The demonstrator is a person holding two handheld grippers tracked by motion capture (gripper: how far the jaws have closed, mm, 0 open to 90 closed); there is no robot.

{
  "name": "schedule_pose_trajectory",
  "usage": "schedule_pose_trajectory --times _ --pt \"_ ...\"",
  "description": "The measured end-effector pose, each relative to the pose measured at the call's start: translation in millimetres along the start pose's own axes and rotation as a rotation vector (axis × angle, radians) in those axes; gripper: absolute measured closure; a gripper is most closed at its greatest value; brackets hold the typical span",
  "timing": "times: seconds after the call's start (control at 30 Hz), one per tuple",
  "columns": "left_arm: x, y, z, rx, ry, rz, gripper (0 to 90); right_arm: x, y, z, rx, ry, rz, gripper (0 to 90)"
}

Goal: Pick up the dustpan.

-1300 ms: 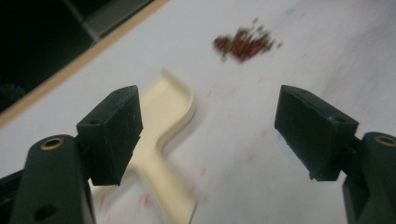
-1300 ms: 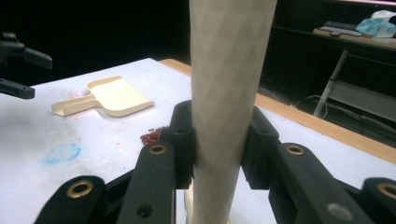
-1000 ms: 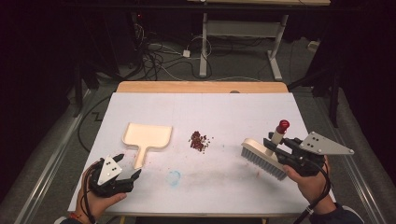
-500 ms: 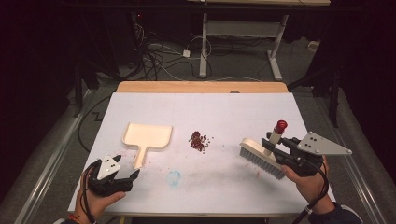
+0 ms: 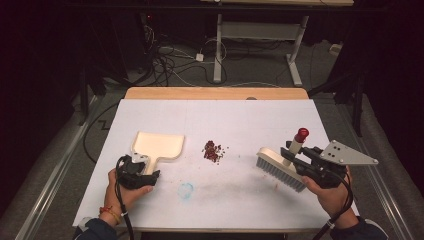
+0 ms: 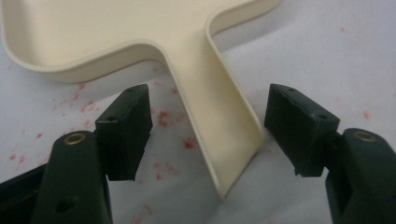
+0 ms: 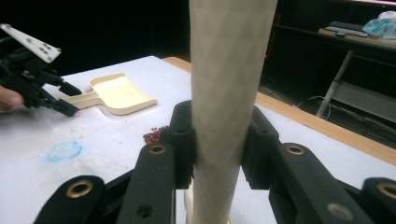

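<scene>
the dustpan (image 6: 205,79) handle is straddled by the left tongs (image 6: 208,128), just closing, not yet touching; the brush (image 5: 280,167) handle is clamped by the right tongs (image 7: 217,144).

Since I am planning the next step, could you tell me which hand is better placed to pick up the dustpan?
Left. The left gripper already straddles the dustpan handle, jaws just closing but not yet touching. The right gripper is clamped on the brush.

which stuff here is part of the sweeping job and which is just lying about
In the job: dustpan, brush, red crumbs, left gripper, jaws closing around the dustpan handle, right gripper holding the brush.
Lying about: blue smudge, floor cables, far desk frame.
</scene>
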State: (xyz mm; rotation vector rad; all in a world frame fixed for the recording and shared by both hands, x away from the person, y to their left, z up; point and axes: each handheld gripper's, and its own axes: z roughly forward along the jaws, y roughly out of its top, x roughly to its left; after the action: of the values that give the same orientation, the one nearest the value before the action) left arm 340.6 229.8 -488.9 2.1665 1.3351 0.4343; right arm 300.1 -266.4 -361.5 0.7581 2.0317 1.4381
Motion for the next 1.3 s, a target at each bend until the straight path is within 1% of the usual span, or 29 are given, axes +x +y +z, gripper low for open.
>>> schedule_pose_trajectory --times 0.03,0.07,0.13,0.2,0.23,0.27,0.3,0.33,0.37,0.43,0.47,0.5,0.53,0.63,0.67,0.8,0.83,0.87,0.93,0.97,1.0,1.03,1.07,1.17,1.23,1.3 --pt "2.7 3.0 3.5 -0.003 -0.010 -0.032 32.3 -0.1 -0.4 0.3 0.002 0.002 -0.002 70.0" --pt "2.7 3.0 3.5 -0.003 -0.010 -0.032 32.4 -0.1 -0.4 0.3 0.002 0.002 -0.002 70.0" --pt "4.1 5.8 6.0 -0.006 -0.011 -0.047 33.5 0.4 -0.7 1.3 0.003 0.005 -0.010 70.0" --pt "5.3 9.1 7.5 -0.005 -0.006 -0.048 38.0 0.9 -0.8 1.6 0.007 0.004 -0.006 70.0" --pt "6.0 10.6 8.0 -0.002 -0.007 -0.055 38.0 0.9 -0.8 1.6 0.007 0.004 -0.006 70.0" --pt "6.5 12.0 8.8 -0.001 -0.008 -0.058 42.3 0.7 -1.2 2.2 0.011 0.001 -0.006 70.0" --pt "7.3 13.5 9.3 0.003 -0.010 -0.056 42.3 0.7 -1.2 2.2 0.011 0.001 -0.006 70.0" --pt "7.9 14.9 9.8 0.006 -0.012 -0.062 47.2 0.7 -1.8 2.7 0.011 -0.001 -0.003 70.0" --pt "8.9 16.2 10.1 0.010 -0.011 -0.063 49.9 0.6 -2.0 3.0 0.012 0.000 0.002 70.0" --pt "11.0 17.6 10.2 0.012 -0.014 -0.045 57.3 1.0 -2.2 4.0 0.009 0.000 0.010 70.0" --pt "12.6 17.8 10.1 0.013 -0.017 -0.046 57.3 1.0 -2.2 4.0 0.009 0.000 0.010 70.0" --pt "14.2 17.8 10.0 0.012 -0.018 -0.050 60.7 1.2 -2.4 4.4 0.009 0.001 0.007 70.0" --pt "15.5 18.1 9.8 0.014 -0.024 -0.042 63.5 1.2 -2.8 4.9 0.010 -0.001 0.001 70.0" --pt "15.7 18.7 9.1 0.017 -0.024 -0.035 63.7 0.3 -3.9 5.5 0.013 -0.004 0.007 70.0" --pt "15.2 19.1 8.6 0.019 -0.018 -0.029 63.8 0.1 -4.3 5.5 0.014 -0.006 0.009 70.0" --pt "17.1 18.9 4.1 0.027 -0.013 -0.027 63.9 -0.7 -4.7 5.9 0.015 -0.009 0.006 70.0" --pt "18.4 19.3 -0.2 0.024 -0.012 -0.030 63.9 -0.2 -4.8 5.9 0.020 -0.007 0.011 70.0" --pt "18.4 19.3 -0.2 0.024 -0.012 -0.030 63.9 -0.2 -5.0 6.2 0.023 -0.006 0.012 70.0" --pt "19.6 20.1 -7.4 0.027 -0.005 -0.009 64.0 -0.4 -5.3 6.6 0.024 -0.005 0.007 70.0" --pt "19.6 20.1 -7.4 0.027 -0.005 -0.009 64.0 -0.4 -5.4 6.7 0.024 -0.007 0.006 70.0" --pt "19.6 20.0 -12.6 0.021 -0.006 -0.001 64.0 -0.3 -5.4 6.9 0.022 -0.008 0.007 70.0" --pt "19.6 20.0 -12.6 0.021 -0.006 -0.001 64.0 -0.3 -5.4 6.9 0.022 -0.008 0.007 70.0" --pt "19.3 19.8 -15.4 0.018 -0.005 0.008 64.0 -0.3 -5.4 6.8 0.022 -0.008 0.007 70.0" --pt "17.9 18.5 -23.5 0.015 -0.022 0.032 64.0 -0.4 -5.5 6.8 0.022 -0.009 0.009 70.0" --pt "15.1 16.2 -28.3 0.025 -0.024 0.058 64.0 -0.2 -5.7 7.3 0.019 -0.010 0.007 70.0" --pt "11.7 12.7 -32.5 0.037 -0.045 0.082 64.1 -0.1 -5.9 7.0 0.021 -0.012 0.010 70.0"
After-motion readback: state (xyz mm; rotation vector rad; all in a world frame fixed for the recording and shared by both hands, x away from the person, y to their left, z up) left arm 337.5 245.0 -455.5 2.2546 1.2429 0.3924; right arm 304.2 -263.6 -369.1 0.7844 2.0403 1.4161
